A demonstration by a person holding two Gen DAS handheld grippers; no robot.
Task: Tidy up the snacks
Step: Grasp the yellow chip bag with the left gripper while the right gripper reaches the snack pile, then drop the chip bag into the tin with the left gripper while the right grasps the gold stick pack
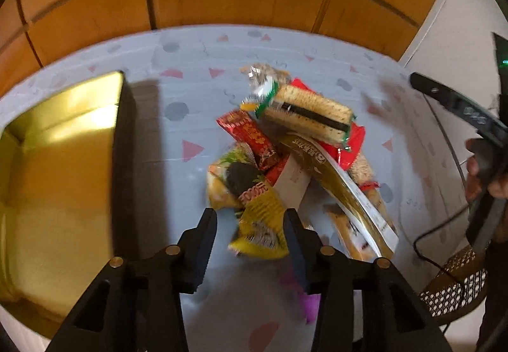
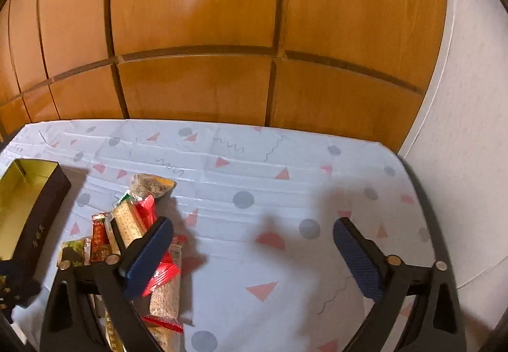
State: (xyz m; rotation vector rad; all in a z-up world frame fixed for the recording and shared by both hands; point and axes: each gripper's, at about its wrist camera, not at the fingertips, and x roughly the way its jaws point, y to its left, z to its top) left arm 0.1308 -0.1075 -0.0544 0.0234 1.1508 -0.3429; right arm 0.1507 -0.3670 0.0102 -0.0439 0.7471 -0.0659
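The left gripper (image 1: 250, 225) has two matte black fingers (image 1: 203, 244) with angular shapes, joined to black arms by round brass-coloured pins. The right gripper (image 2: 254, 256) is also black, with brass pins, but its pads (image 2: 357, 260) are dark blue with a fine dotted texture. A thin black cable (image 1: 435, 231) hangs near it.
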